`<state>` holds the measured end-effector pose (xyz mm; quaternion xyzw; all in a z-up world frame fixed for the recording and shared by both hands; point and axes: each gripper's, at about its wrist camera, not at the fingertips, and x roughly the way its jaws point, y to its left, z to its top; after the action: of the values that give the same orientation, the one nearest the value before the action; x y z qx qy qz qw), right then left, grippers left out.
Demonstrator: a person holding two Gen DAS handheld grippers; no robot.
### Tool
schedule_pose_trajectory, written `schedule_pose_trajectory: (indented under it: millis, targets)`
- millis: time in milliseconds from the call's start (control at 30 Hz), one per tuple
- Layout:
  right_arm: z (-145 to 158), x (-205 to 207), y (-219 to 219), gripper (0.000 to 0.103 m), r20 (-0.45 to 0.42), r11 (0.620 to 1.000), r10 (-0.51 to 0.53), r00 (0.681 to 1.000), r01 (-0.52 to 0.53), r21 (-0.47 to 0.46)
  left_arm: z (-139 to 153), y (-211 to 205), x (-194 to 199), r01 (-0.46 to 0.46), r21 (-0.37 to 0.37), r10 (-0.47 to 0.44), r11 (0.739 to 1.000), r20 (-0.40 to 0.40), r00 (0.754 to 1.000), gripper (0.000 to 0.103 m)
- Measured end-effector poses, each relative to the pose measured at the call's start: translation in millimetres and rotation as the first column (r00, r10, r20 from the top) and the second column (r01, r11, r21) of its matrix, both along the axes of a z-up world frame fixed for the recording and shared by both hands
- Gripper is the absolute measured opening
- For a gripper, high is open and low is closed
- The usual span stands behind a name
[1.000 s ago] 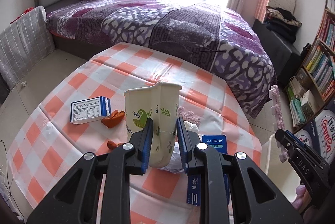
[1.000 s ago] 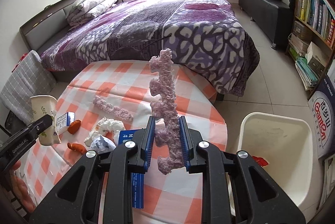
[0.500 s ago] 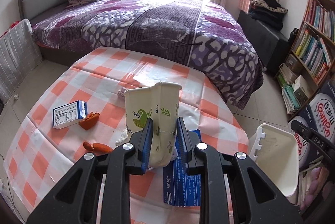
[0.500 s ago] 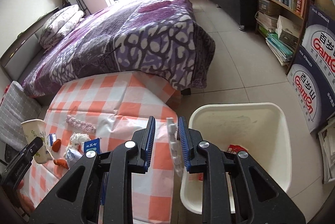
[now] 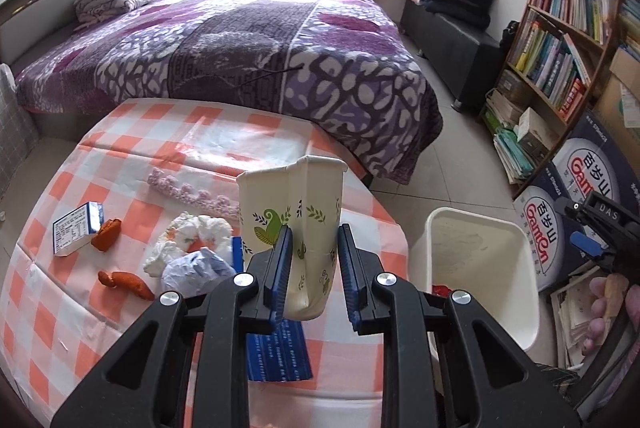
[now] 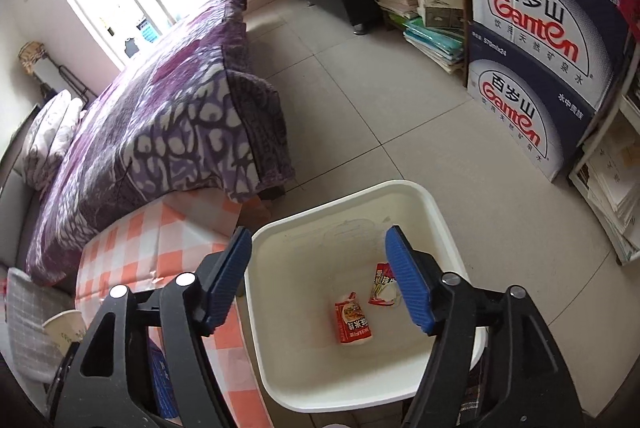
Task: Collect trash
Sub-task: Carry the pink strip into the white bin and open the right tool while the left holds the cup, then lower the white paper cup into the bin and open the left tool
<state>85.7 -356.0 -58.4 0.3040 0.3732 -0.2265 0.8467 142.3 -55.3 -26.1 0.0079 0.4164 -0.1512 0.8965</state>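
Observation:
My left gripper [image 5: 312, 240] is shut on a crushed paper cup [image 5: 288, 196] with green leaf print, held above the checked table [image 5: 120, 308]. On the table lie a pink fuzzy strip [image 5: 188, 192], a white tissue wad [image 5: 188, 240], crumpled paper [image 5: 196, 268], a small blue-white box [image 5: 76, 226], orange peel pieces [image 5: 128, 282] and a blue packet [image 5: 276, 352]. My right gripper [image 6: 318, 240] hangs over the white bin [image 6: 440, 212], its jaws opening with nothing between them. Two red wrappers [image 6: 354, 322] lie in the bin.
The bin [image 5: 520, 268] stands on the tiled floor right of the table. A purple bed [image 5: 240, 48] is behind the table. A bookshelf [image 5: 560, 48], stacked water cartons [image 6: 540, 68] and book piles line the right side. A hand [image 5: 608, 292] shows at the right edge.
My right gripper swung from the table to above the bin and its jaws spread; the pink strip it held is gone from them. My left gripper carried the cup rightward.

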Motion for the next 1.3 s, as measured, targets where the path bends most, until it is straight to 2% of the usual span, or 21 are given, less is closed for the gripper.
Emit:
schedule_pose_trajectory:
  millis: [133,467,700,800,833,900,1000,1100,1300]
  targets:
    - [4,-10,-13,0.085,0.023,0.999,-0.041,0.999,0.040,0.036,-8,-28,-2,0.067,-0.026,-0.068,0.997,-0.048,0.997,0.024]
    - [20,-27,-28,0.090,0.120,0.995,-0.093,0.988,0.086,0.058,-26,-101,-5,0.189,-0.123,-0.210,0.974,-0.195,0.958,0.025]
    - [17,-33,-41,0.090,0.140,0.987,-0.132,0.981,0.118,0.106,-25,-130,-4,0.224,-0.175,-0.262,0.959,-0.239,0.935,0.026]
    - [17,-34,-41,0.090,0.141,0.987,-0.134,0.981,0.119,0.111,-25,-140,-4,0.245,-0.217,-0.298,0.945,-0.260,0.919,0.029]
    - [17,-34,-41,0.090,0.140,0.987,-0.133,0.981,0.118,0.109,-26,-142,-3,0.245,-0.228,-0.303,0.942,-0.270,0.914,0.040]
    - [18,-33,-41,0.090,0.140,0.988,-0.132,0.981,0.118,0.104,-25,-139,-3,0.224,-0.237,-0.285,0.945,-0.271,0.919,0.057]
    - [17,-31,-40,0.090,0.137,0.988,-0.130,0.982,0.116,0.104,-25,-133,-2,0.210,-0.221,-0.266,0.952,-0.266,0.927,0.057]
    - [17,-29,-36,0.090,0.130,0.990,-0.117,0.985,0.104,0.099,-28,-118,2,0.185,-0.176,-0.226,0.967,-0.254,0.940,0.057]
    - [15,-5,-7,0.091,0.081,0.998,-0.045,0.996,0.041,0.043,-32,-75,12,0.129,-0.095,-0.148,0.987,-0.222,0.964,0.058]
